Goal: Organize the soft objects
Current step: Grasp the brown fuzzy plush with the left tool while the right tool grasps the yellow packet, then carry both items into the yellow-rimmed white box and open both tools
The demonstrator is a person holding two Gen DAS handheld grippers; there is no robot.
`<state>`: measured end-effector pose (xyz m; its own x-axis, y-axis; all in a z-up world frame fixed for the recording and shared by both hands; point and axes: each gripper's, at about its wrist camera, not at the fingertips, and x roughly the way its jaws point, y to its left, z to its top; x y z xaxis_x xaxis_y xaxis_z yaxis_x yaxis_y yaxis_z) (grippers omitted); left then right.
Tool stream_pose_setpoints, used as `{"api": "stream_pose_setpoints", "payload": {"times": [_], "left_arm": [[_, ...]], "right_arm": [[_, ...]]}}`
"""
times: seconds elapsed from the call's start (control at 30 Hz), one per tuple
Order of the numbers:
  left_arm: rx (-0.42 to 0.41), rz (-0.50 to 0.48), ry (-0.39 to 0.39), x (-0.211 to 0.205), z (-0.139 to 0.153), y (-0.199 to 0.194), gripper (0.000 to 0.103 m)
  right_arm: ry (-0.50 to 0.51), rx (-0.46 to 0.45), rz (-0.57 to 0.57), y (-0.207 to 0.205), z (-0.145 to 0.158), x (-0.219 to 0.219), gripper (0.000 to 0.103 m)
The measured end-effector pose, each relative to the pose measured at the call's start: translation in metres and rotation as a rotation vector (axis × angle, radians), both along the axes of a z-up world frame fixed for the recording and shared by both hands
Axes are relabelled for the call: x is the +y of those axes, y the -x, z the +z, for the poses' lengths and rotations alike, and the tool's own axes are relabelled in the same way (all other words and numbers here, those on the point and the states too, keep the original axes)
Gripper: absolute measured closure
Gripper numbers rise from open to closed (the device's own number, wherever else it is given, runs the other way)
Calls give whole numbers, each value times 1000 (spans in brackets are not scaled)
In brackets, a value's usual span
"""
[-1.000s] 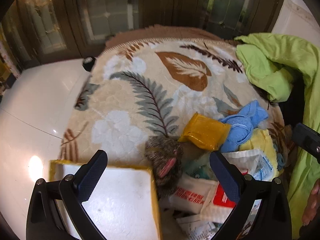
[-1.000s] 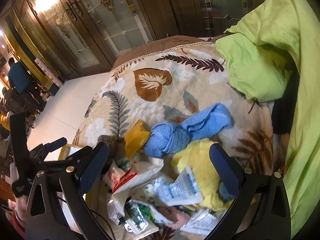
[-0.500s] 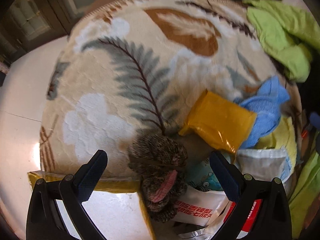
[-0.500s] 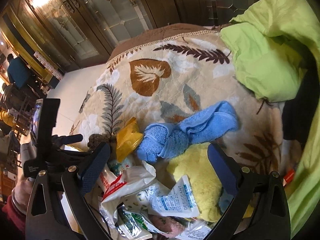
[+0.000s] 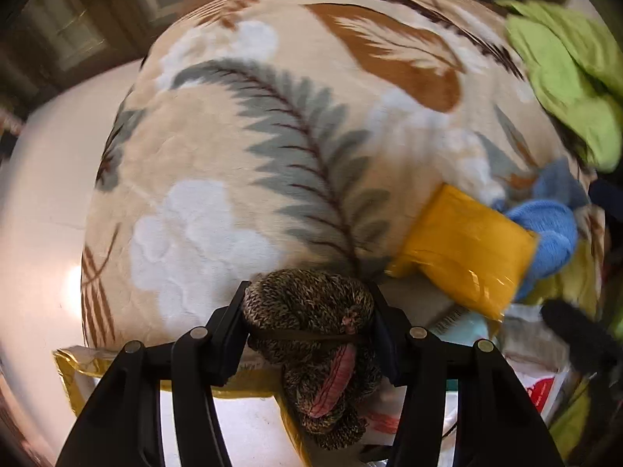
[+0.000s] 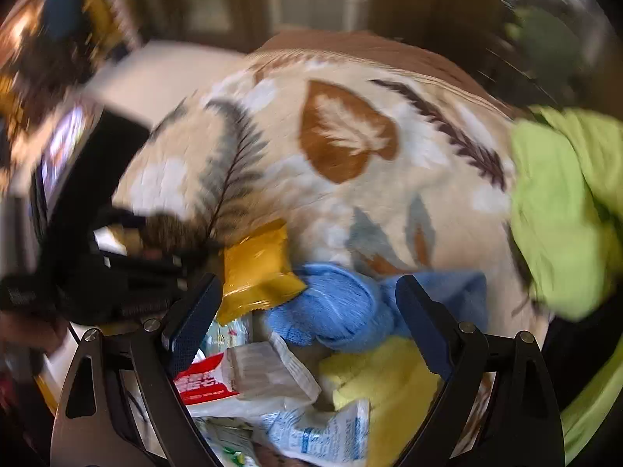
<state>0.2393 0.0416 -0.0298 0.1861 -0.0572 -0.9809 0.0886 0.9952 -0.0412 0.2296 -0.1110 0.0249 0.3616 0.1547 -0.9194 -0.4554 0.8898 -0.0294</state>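
My left gripper (image 5: 307, 311) is shut on a brown speckled plush toy (image 5: 311, 311) with a pink patch, at the near edge of the leaf-patterned blanket (image 5: 272, 136). A yellow packet (image 5: 463, 249) and a blue towel (image 5: 553, 229) lie to its right. In the right wrist view my right gripper (image 6: 307, 303) is open above the blue towel (image 6: 342, 307), the yellow cloth (image 6: 385, 377) and white plastic packets (image 6: 268, 369). The left gripper (image 6: 128, 272) with the plush toy (image 6: 171, 229) shows at the left, blurred.
A green cloth (image 5: 564, 74) is heaped at the far right, also in the right wrist view (image 6: 560, 210). A gold-edged white box (image 5: 233, 428) sits below the left gripper. White floor (image 5: 43, 202) lies left of the blanket. Dark wooden doors stand behind.
My left gripper moved forward and closed on the plush toy. My right gripper swung left and down toward the blue towel; its view is blurred.
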Motion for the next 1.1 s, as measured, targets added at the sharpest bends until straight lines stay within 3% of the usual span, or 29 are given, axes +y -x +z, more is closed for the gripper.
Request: {"api": "stream_pose_setpoints", "payload": {"times": [0.2, 0.3, 0.33, 0.37, 0.5, 0.57, 0.77, 0.87, 1.1], "left_arm": [[-5, 73, 47, 22, 4, -2, 48], [-2, 85, 66, 24, 3, -4, 48], [-6, 83, 67, 23, 1, -7, 47], [-8, 82, 67, 23, 0, -8, 47], [-29, 94, 92, 18, 1, -11, 48], [-62, 98, 105, 10, 5, -13, 48], [-158, 96, 148, -4, 37, -8, 48], [-188, 81, 172, 0, 55, 14, 48], [-253, 63, 146, 4, 85, 46, 48]], "right_arm": [[134, -2, 134, -10, -17, 33, 11], [181, 47, 180, -15, -34, 48, 11], [208, 58, 191, -16, -41, 51, 19], [223, 72, 196, -17, -49, 54, 43], [104, 134, 107, -26, -52, 41, 49], [85, 110, 102, -22, -46, 35, 54], [-79, 57, -4, -8, -1, -2, 55], [-151, 21, -42, 10, 19, -12, 55], [-279, -23, -53, 54, 52, -1, 55]]}}
